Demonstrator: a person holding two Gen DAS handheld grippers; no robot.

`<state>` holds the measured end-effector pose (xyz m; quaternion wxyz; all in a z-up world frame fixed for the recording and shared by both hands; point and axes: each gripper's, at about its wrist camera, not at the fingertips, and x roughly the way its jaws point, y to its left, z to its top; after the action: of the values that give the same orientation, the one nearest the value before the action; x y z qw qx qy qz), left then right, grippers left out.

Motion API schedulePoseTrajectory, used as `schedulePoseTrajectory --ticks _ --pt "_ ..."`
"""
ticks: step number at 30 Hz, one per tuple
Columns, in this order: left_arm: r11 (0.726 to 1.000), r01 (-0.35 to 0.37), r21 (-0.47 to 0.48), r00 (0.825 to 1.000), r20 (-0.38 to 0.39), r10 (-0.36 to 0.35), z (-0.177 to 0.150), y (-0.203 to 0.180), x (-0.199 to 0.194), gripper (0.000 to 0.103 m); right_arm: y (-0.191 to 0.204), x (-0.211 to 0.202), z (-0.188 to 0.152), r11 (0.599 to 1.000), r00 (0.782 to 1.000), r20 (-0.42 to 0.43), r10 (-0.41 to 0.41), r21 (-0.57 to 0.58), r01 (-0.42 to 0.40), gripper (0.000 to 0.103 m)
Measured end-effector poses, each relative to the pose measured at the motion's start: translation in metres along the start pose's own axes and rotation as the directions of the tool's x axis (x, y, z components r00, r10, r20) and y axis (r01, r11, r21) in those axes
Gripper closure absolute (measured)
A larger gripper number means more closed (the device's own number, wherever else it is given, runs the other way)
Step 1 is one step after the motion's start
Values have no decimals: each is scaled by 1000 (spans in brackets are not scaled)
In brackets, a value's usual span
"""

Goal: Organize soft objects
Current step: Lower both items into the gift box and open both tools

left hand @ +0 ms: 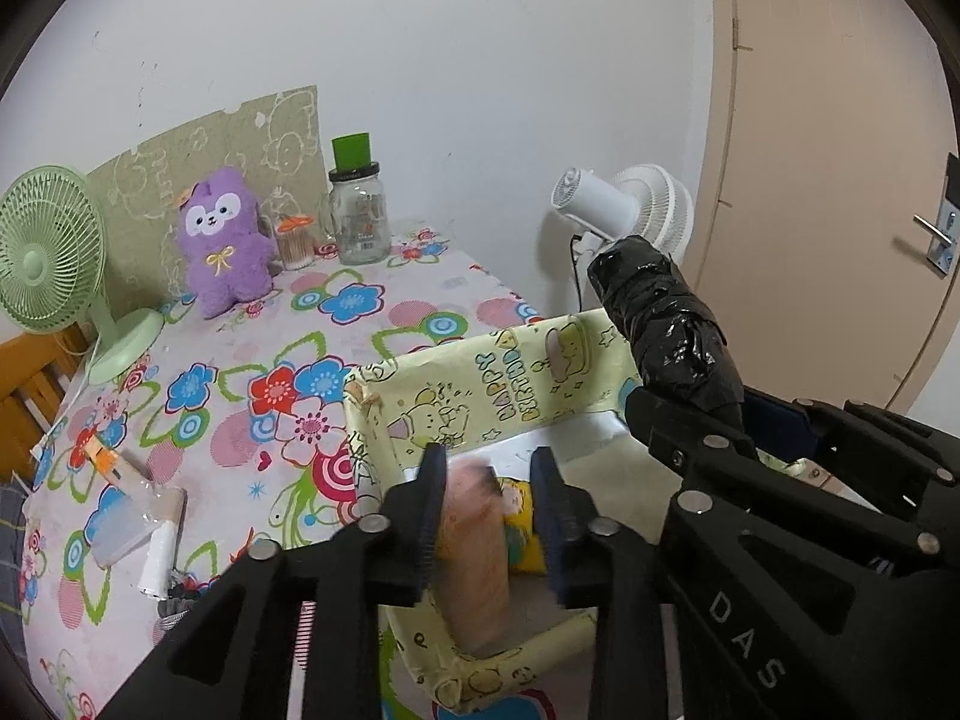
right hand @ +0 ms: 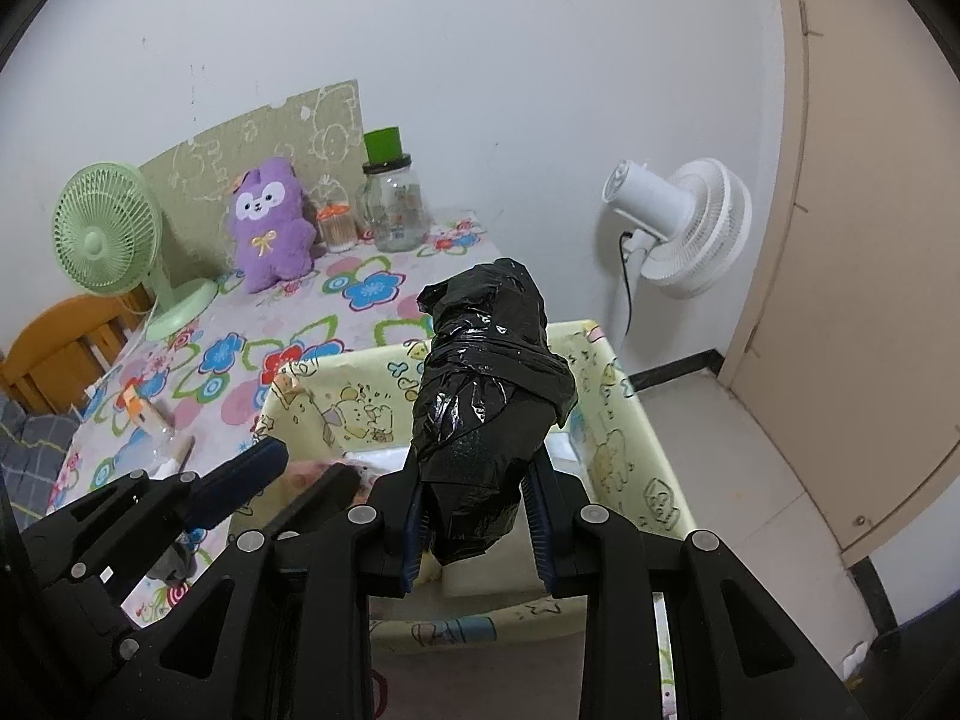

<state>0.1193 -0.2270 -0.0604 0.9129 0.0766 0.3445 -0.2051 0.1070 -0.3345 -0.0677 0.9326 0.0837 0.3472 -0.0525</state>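
Your left gripper (left hand: 489,510) is matte black plastic, its two fingers faced with finely ribbed pads, dark blue on one side. Round silver pivot pins stud the angular linkage arms, which carry cut-out slots, and a coiled spring with a pinkish tint shows inside the lower left frame. Your right gripper (right hand: 477,516) is the same black build, with blue ribbed pads, silver pins and open triangular cut-outs; white raised letters reading "DAS" run along its arm
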Motion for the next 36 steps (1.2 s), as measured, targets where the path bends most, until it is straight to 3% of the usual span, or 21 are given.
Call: schedulePoseTrajectory --ticks 2,4,6,9,15,18,27,36 --pt "1000 -1 -8 1000 -12 1 -1 2 4 65 2 4 -1 1000 1000 -7 -7 -6 7 67" --pt "1000 -5 -11 1000 -19 5 -2 3 6 60 3 7 -2 1000 1000 -14 -15 -9 15 57" --pt "1000 -8 -10 1000 -24 7 -4 3 8 50 2 8 -2 1000 1000 -17 -13 -5 13 38" --pt "1000 -3 -8 1000 -20 3 -4 5 8 42 3 7 -3 1000 1000 -6 -17 2 17 30" --pt "999 35 -16 999 -29 -36 -3 5 4 29 5 4 -1 1000 1000 -1 -19 20 19 23" --pt "1000 20 -12 1000 -7 -20 -1 7 -2 22 7 0 0 1000 1000 8 -16 27 16 22" --pt "1000 -26 -11 999 31 27 -1 16 -19 11 21 -13 3 1000 999 34 -15 14 15 20" --pt "999 -52 -4 998 42 52 1 24 -32 6 32 -25 3 1000 999 49 -14 18 13 18"
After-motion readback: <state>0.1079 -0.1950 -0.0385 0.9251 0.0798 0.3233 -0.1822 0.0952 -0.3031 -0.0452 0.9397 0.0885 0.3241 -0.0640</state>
